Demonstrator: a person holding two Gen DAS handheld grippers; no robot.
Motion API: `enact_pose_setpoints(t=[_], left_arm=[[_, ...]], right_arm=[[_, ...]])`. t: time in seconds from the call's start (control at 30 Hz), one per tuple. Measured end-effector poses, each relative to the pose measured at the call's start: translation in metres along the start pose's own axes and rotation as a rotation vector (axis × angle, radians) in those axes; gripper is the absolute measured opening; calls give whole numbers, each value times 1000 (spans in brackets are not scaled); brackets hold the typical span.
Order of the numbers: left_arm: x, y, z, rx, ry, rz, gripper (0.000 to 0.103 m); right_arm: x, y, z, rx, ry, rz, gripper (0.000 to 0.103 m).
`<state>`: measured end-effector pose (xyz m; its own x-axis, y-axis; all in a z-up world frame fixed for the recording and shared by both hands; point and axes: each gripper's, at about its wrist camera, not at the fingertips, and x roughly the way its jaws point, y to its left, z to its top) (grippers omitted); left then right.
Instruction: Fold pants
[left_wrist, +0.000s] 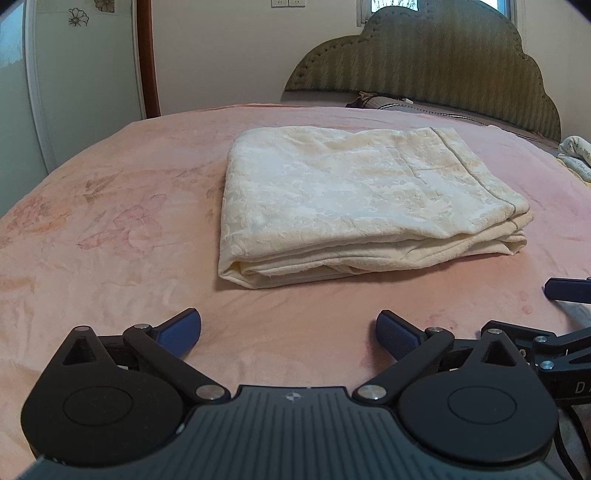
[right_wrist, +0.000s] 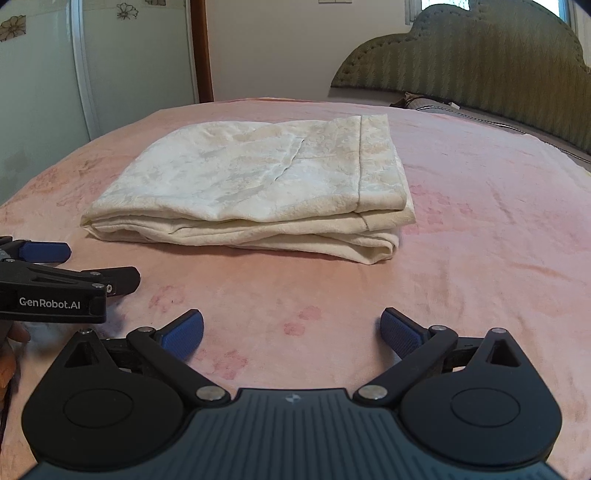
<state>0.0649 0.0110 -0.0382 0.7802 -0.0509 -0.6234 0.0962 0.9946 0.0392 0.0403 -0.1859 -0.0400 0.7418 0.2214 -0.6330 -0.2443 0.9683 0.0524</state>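
Observation:
The cream patterned pants (left_wrist: 354, 199) lie folded in a thick rectangular stack on the pink bedspread (left_wrist: 110, 221); they also show in the right wrist view (right_wrist: 258, 184). My left gripper (left_wrist: 288, 332) is open and empty, a short way in front of the stack's near edge. My right gripper (right_wrist: 291, 332) is open and empty, also in front of the stack. The left gripper shows at the left edge of the right wrist view (right_wrist: 48, 266), and the right gripper's blue fingertip (left_wrist: 569, 288) at the right edge of the left wrist view.
A green padded headboard (left_wrist: 443, 55) and a pillow (left_wrist: 417, 107) are at the far end of the bed. A wardrobe door (left_wrist: 85, 59) and a wooden post (left_wrist: 147, 55) stand at the left. Another cloth (left_wrist: 576, 155) lies at the far right.

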Motion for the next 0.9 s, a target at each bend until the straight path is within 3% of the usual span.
enact_pose_setpoints(t=[0.23, 0.9], left_arm=[[1, 2, 0, -4, 3, -4, 103], [1, 1, -1, -4, 1, -2, 103]], right_arm=[[-4, -6, 2, 6, -32, -14, 103], [4, -13, 0, -5, -4, -33, 103]])
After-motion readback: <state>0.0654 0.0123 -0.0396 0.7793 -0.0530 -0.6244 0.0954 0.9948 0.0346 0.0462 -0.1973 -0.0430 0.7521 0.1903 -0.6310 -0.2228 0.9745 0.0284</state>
